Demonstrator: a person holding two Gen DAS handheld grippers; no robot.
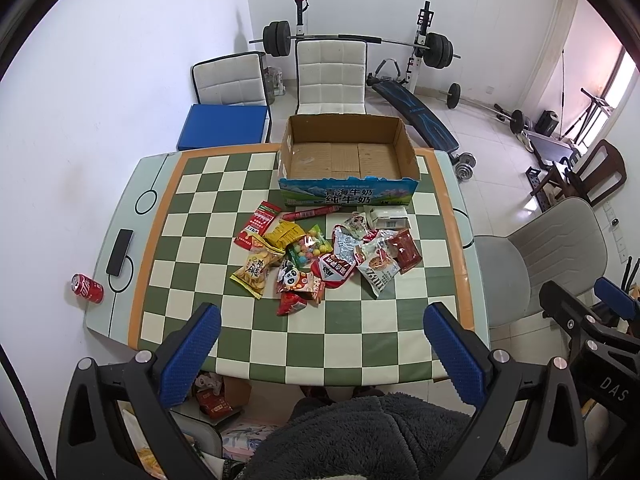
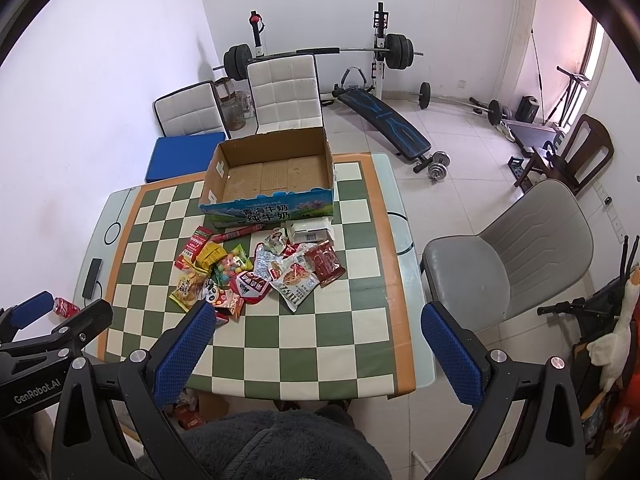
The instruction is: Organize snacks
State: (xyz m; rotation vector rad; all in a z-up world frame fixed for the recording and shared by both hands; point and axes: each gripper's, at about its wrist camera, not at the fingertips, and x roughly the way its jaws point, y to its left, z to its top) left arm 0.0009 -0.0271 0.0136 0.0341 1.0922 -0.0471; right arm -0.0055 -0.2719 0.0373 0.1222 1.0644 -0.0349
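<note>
Both the left hand-held gripper (image 1: pixel 322 346) and the right hand-held gripper (image 2: pixel 318 344) hung wide apart and empty above the desk's (image 1: pixel 280 344) near edge, the snack pile (image 1: pixel 320 256) straight ahead before the empty cardboard box (image 1: pixel 348 196), nearer the left.

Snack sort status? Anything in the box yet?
Nothing done: the cardboard box is empty, only its bare bottom showing. Nothing in hand: the left tool and right tool are both open, held above the near table edge. All of it is left: the snack pile, the long red sausage stick and the white carton lie on the checkered table in front of the box.
</note>
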